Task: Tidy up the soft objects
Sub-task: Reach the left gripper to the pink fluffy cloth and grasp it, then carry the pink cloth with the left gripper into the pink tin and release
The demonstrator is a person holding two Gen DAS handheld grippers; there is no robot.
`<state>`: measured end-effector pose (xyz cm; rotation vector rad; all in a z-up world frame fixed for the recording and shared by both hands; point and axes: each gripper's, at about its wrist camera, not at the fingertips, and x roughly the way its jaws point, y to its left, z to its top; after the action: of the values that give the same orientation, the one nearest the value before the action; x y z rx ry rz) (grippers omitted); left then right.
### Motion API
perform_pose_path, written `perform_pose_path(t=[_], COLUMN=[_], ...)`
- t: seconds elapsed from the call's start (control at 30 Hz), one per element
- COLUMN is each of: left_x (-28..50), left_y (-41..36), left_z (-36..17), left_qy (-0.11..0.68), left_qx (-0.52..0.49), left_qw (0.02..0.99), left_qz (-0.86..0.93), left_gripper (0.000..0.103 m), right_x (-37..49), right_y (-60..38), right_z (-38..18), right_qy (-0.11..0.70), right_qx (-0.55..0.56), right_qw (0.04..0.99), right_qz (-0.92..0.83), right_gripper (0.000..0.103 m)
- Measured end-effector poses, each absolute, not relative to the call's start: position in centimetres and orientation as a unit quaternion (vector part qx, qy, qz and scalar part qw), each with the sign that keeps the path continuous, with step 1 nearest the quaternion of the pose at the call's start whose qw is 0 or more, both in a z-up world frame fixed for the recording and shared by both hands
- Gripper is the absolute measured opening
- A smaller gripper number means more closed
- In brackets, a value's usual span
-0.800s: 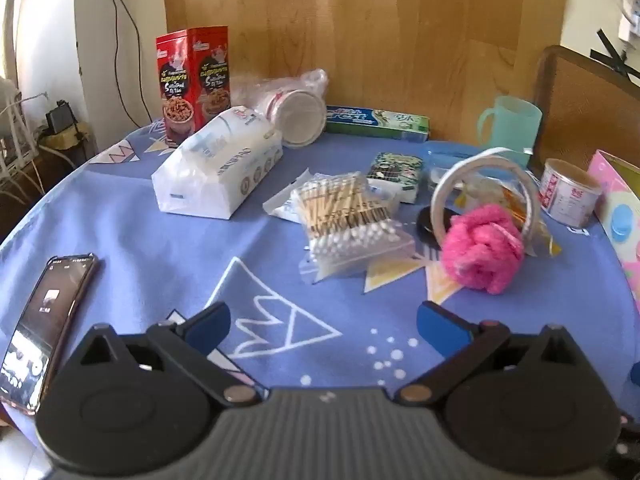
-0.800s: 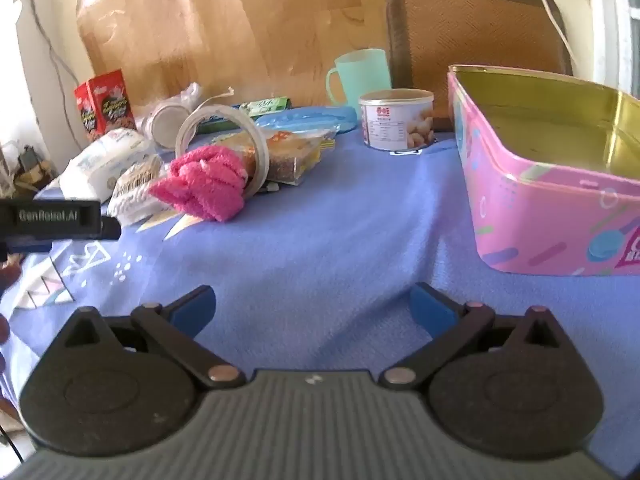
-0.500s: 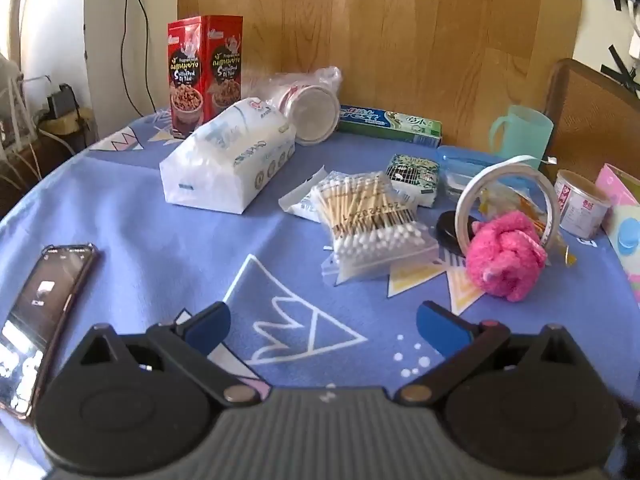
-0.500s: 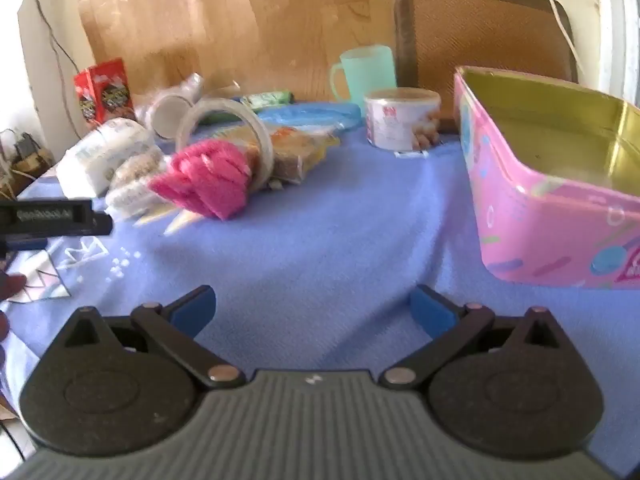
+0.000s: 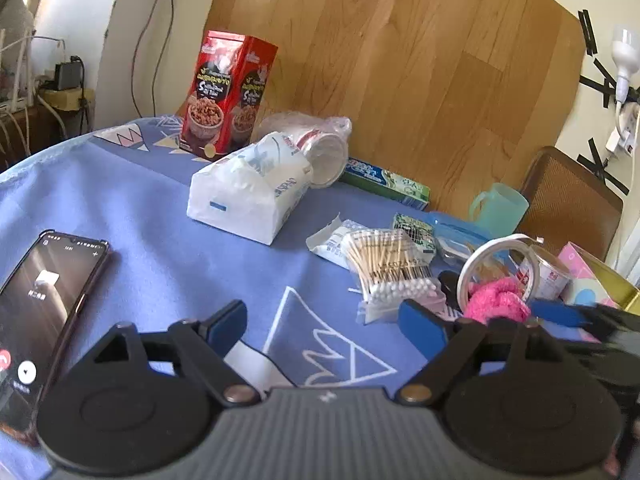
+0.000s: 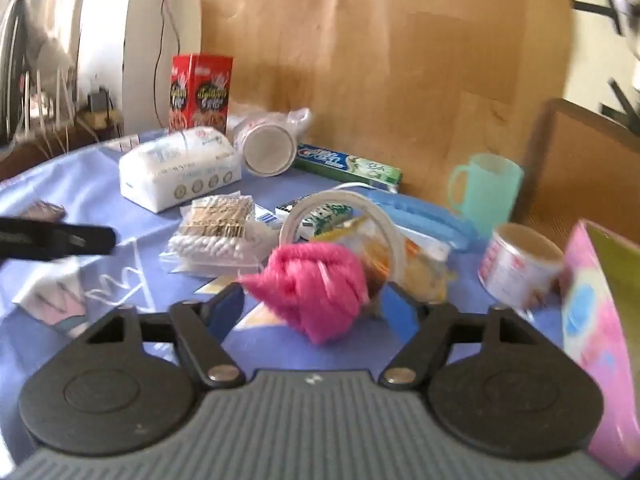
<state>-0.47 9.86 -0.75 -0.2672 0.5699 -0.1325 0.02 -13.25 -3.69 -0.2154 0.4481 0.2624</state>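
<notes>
Pink fuzzy bundle [image 6: 316, 284] (soft, knotted cloth or yarn) lies on the blue tablecloth [image 6: 100, 188], leaning on the tape roll [image 6: 340, 216] and a snack packet [image 6: 416, 264] behind it. Not yet lifted.

Right gripper [image 6: 316, 312]: jaws spread wide, one blue pad on each side of the bundle; contact cannot be confirmed, view blurred. Nothing gripped.

Left gripper [image 5: 320, 324]: jaws apart, empty, above bare cloth near the phone [image 5: 44, 296], well clear of the bundle [image 5: 496, 300].

Pink tin [image 6: 600, 340] stands open at the right, just past the small can [image 6: 520, 264]. What little of its inside shows is bare gold; most of it is out of view. Judged the likely destination.

Other soft candidates still on the table: tissue pack [image 5: 248, 192], cotton swab pack [image 5: 392, 272]. Hard items (red box [image 5: 224, 92], toothpaste box [image 5: 384, 184], green mug [image 5: 500, 208]) untouched.

Progress: early. No soft object seen sorted. Step in hand: closing on the bundle. Left: grasp, carry to tin, release, then the remaining soft items.
</notes>
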Motion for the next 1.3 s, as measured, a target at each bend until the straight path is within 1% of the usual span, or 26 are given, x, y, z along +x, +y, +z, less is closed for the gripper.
perform_pose_path(t=[0.07, 0.1, 0.13, 0.17, 0.2, 0.27, 0.3, 0.33, 0.4, 0.47, 0.53, 0.67, 0.7, 0.73, 0.77, 0.83, 0.87, 0.9, 0.93, 0.97, 1.0, 1.03, 1.13, 1.3], left_x=[-0.3, -0.3, -0.3, -0.2, -0.2, -0.1, -0.1, -0.1, -0.3, -0.5, -0.6, 0.1, 0.3, 0.5, 0.8, 1.7, 2.2, 2.7, 3.0, 3.1, 3.1, 2.9, 2.0, 0.9], left_y=[10.0, 9.9, 9.9, 10.0, 9.9, 9.3, 8.8, 8.4, 7.6, 6.9, 6.7, 7.2, 7.2, 7.2, 7.0, 6.0, 5.6, 5.2, 4.9, 4.8, 4.3, 3.8, 1.6, -6.3], left_z=[-0.5, -0.3, -0.2, -0.2, 0.0, 0.2, 0.3, 0.2, 0.1, -0.1, -0.2, -0.3, -0.2, -0.2, -0.2, -0.6, -1.0, -1.5, -1.8, -2.0, -1.7, -1.3, 0.5, 3.5], left_qy=[0.281, 0.284, 0.285, 0.284, 0.283, 0.283, 0.283, 0.282, 0.284, 0.283, 0.283, 0.297, 0.3, 0.304, 0.311, 0.334, 0.346, 0.358, 0.362, 0.365, 0.367, 0.365, 0.345, 0.311], left_qx=[-0.131, -0.129, -0.128, -0.129, -0.132, -0.132, -0.13, -0.129, -0.127, -0.121, -0.118, -0.133, -0.137, -0.141, -0.143, -0.134, -0.127, -0.123, -0.128, -0.141, -0.135, -0.119, -0.097, -0.059], left_qw=[0.948, 0.946, 0.945, 0.943, 0.942, 0.938, 0.937, 0.936, 0.933, 0.932, 0.932, 0.926, 0.923, 0.92, 0.916, 0.908, 0.904, 0.9, 0.895, 0.887, 0.888, 0.893, 0.894, 0.866], left_qz=[-0.076, -0.087, -0.1, -0.114, -0.125, -0.148, -0.158, -0.167, -0.183, -0.191, -0.192, -0.193, -0.198, -0.205, -0.209, -0.215, -0.217, -0.218, -0.226, -0.246, -0.241, -0.236, -0.27, -0.388], left_gripper=[0.075, 0.074, 0.074, 0.074, 0.074, 0.074, 0.074, 0.074, 0.073, 0.073, 0.076, 0.077, 0.077, 0.077, 0.076, 0.07, 0.059, 0.05, 0.046, 0.038, 0.038, 0.038, 0.038, 0.038], right_x=[0.0, -0.8, -1.9, -3.1, -4.3, -5.4, -5.9, -6.1, -5.7, -4.6, -3.8, -3.8, -3.9, -4.0, -3.8, -3.0, -2.3, -1.5, -0.9, -0.5, -0.4, -0.6, -2.3, -7.2], right_y=[-13.0, -13.0, -13.1, -13.6, -13.9, -13.9, -14.3, -15.1, -16.4, -18.2, -19.5, -18.9, -18.5, -17.9, -17.1, -15.7, -14.9, -14.5, -13.7, -13.0, -12.7, -12.5, -14.5, -21.2], right_z=[-4.0, -3.7, -3.1, -2.5, -2.0, -1.6, -1.6, -1.3, -0.8, -0.4, -0.5, -1.3, -1.6, -2.0, -2.5, -3.4, -3.9, -4.3, -4.7, -4.9, -4.9, -4.8, -3.7, -1.6], right_qy=[0.218, 0.22, 0.226, 0.234, 0.242, 0.259, 0.257, 0.248, 0.235, 0.234, 0.245, 0.266, 0.271, 0.277, 0.279, 0.28, 0.284, 0.286, 0.287, 0.282, 0.272, 0.268, 0.242, 0.186], right_qx=[-0.116, -0.118, -0.102, -0.076, -0.06, -0.068, -0.065, -0.053, -0.031, 0.0, 0.026, 0.016, 0.007, -0.007, -0.023, -0.051, -0.057, -0.056, -0.057, -0.061, -0.069, -0.075, -0.052, -0.043], right_qw=[0.96, 0.959, 0.957, 0.953, 0.946, 0.932, 0.93, 0.932, 0.942, 0.951, 0.95, 0.939, 0.934, 0.929, 0.926, 0.922, 0.921, 0.92, 0.917, 0.917, 0.92, 0.923, 0.938, 0.973], right_qz=[0.131, 0.135, 0.151, 0.179, 0.209, 0.246, 0.254, 0.257, 0.236, 0.2, 0.194, 0.217, 0.232, 0.245, 0.253, 0.263, 0.261, 0.263, 0.272, 0.277, 0.273, 0.268, 0.242, 0.131], right_gripper=[0.043, 0.035, 0.024, 0.02, 0.02, 0.025, 0.035, 0.039, 0.038, 0.039, 0.041, 0.041, 0.047, 0.055, 0.058, 0.062, 0.063, 0.064, 0.064, 0.064, 0.057, 0.054, 0.053, 0.053])
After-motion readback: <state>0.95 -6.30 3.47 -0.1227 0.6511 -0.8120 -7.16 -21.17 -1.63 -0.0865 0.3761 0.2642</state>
